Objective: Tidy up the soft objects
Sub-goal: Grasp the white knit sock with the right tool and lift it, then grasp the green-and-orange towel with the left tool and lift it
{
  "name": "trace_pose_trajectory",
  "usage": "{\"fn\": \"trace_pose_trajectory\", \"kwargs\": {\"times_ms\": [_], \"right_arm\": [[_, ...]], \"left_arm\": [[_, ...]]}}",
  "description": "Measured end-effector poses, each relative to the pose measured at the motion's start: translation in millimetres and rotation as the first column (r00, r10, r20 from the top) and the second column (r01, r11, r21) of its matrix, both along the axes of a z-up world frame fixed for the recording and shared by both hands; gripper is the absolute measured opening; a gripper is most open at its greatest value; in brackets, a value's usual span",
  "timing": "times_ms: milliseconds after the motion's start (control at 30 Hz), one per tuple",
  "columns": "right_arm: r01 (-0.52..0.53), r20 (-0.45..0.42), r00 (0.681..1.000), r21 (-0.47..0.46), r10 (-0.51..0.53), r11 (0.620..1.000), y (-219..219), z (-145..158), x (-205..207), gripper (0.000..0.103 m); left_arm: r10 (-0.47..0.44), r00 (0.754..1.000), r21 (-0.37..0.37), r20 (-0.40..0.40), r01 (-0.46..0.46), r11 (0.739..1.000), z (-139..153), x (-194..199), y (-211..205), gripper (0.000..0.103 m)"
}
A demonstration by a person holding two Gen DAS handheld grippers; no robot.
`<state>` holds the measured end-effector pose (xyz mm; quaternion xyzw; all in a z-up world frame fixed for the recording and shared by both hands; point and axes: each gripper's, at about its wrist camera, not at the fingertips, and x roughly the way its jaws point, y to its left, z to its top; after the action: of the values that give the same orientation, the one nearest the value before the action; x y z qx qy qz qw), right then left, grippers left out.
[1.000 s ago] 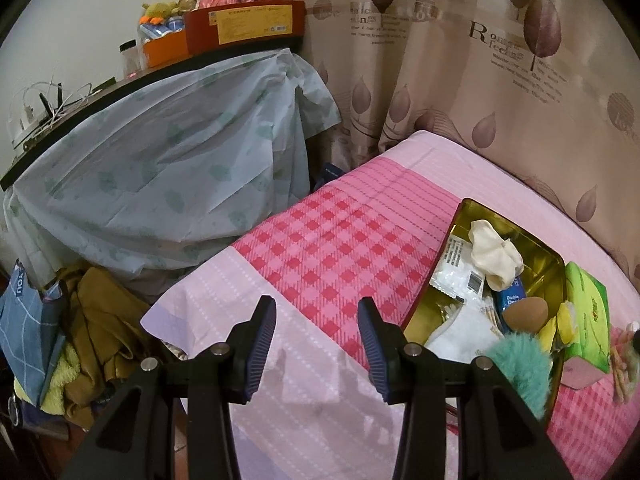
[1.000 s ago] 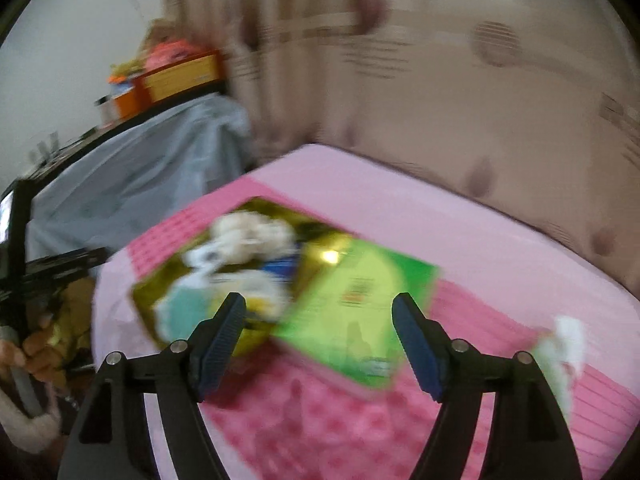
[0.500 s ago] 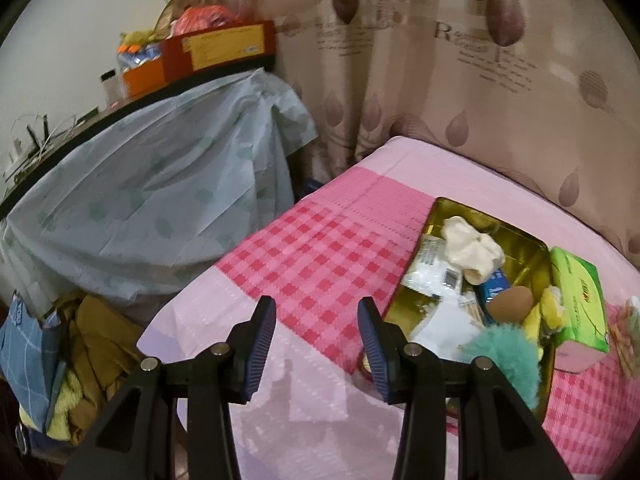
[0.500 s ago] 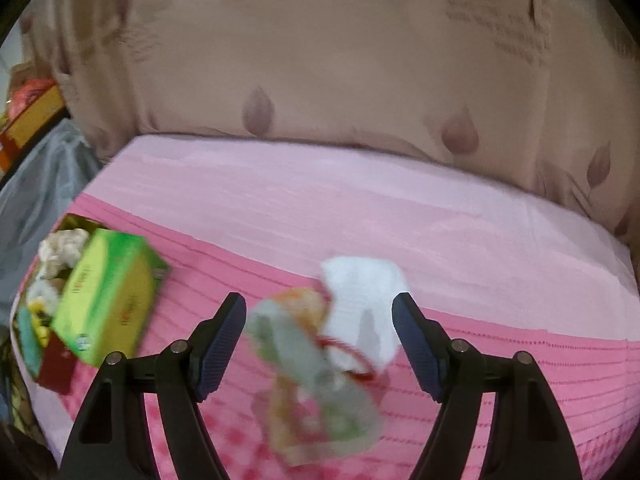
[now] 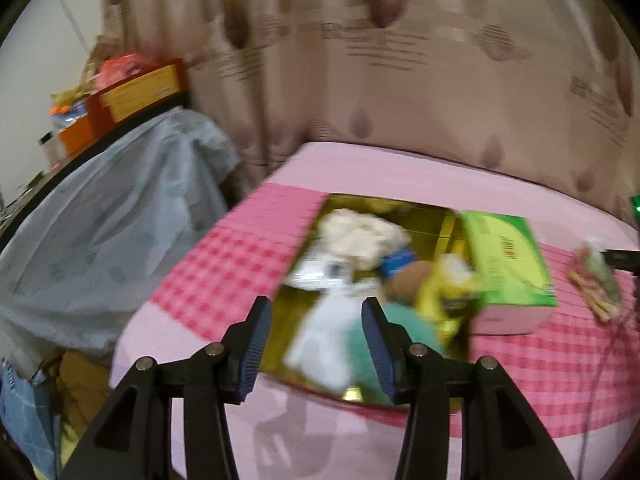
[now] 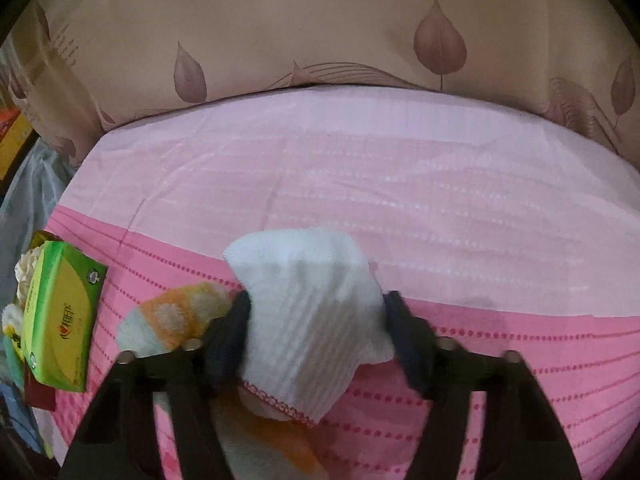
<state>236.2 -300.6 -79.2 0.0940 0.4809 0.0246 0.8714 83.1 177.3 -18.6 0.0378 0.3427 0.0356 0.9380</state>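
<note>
Closing right claw on one white cloth; left claw opening, empty.

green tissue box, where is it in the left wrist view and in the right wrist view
Left wrist view: green tissue box right of centre, against the right edge of the gold tray.
Right wrist view: green tissue box at the far left edge, on the pink bedspread.
Shared landmark: the leaf-print curtain behind the bed.

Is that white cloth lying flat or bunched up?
Bunched up: the white cloth humps between the closing right gripper fingers, above the pink bedsheet.
</note>
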Motion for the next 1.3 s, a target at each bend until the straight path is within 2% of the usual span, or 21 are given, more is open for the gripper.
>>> {"fn": "trace_pose_trajectory", "kwargs": {"times_ms": [167, 233, 333, 400, 467, 567, 700, 867, 933, 1000, 1133, 1300], "right_arm": [[-0.018, 0.059, 0.998, 0.003, 0.018, 1.0, -5.5, 4.4, -10.0, 0.034], [-0.006, 0.082, 0.997, -0.001, 0.006, 1.0, -9.8, 7.8, -18.3, 0.032], [0.012, 0.119, 0.993, -0.026, -0.009, 1.0, -18.1, 13.4, -35.0, 0.032], [0.028, 0.151, 0.988, -0.078, -0.016, 0.997, -21.1, 17.9, -49.9, 0.032], [0.036, 0.175, 0.985, -0.125, -0.014, 0.992, -22.3, 21.1, -64.0, 0.032], [0.061, 0.198, 0.98, -0.186, -0.023, 0.981, -23.2, 21.7, -90.8, 0.032], [0.063, 0.207, 0.978, -0.26, -0.008, 0.964, -21.3, 15.8, -125.8, 0.032], [0.087, 0.199, 0.979, -0.256, -0.036, 0.963, -29.3, 7.9, -158.8, 0.032], [0.123, 0.21, 0.975, -0.263, -0.068, 0.957, -36.3, 7.5, -167.9, 0.032], [0.184, 0.23, 0.966, -0.278, -0.121, 0.943, -45.9, 8.2, -173.8, 0.032], [0.267, 0.263, 0.944, -0.257, -0.198, 0.929, -62.4, 6.5, -183.6, 0.032], [0.284, 0.264, 0.939, -0.229, -0.222, 0.931, -67.3, 2.3, -184.6, 0.032]], "left_arm": [[-0.16, 0.987, -0.016, -0.032, 0.159, 0.987, 0.9, 8.2, -64.0, 0.048], [-0.224, 0.974, -0.038, -0.047, 0.222, 0.974, 0.0, 10.7, -89.2, 0.048], [-0.333, 0.94, -0.097, -0.078, 0.325, 0.941, -5.3, 16.2, -132.1, 0.05], [-0.382, 0.918, -0.14, -0.104, 0.367, 0.92, -9.8, 20.7, -154.5, 0.051], [-0.429, 0.895, -0.198, -0.124, 0.401, 0.894, -14.3, 28.2, -178.5, 0.053], [-0.464, 0.874, -0.284, -0.147, 0.412, 0.866, -20.1, 36.4, -208.0, 0.055], [-0.461, 0.87, -0.347, -0.176, 0.384, 0.856, -26.0, 47.8, -249.3, 0.056], [-0.413, 0.88, -0.358, -0.234, 0.317, 0.878, -34.9, 65.0, -293.1, 0.056], [-0.382, 0.884, -0.36, -0.27, 0.276, 0.891, -42.1, 72.2, -304.0, 0.056], [-0.331, 0.898, -0.355, -0.29, 0.22, 0.909, -48.6, 77.2, -313.0, 0.056], [-0.24, 0.926, -0.311, -0.293, 0.145, 0.939, -55.2, 81.4, -325.0, 0.056], [-0.169, 0.942, -0.264, -0.289, 0.091, 0.96, -59.4, 88.9, -342.7, 0.056]]}}
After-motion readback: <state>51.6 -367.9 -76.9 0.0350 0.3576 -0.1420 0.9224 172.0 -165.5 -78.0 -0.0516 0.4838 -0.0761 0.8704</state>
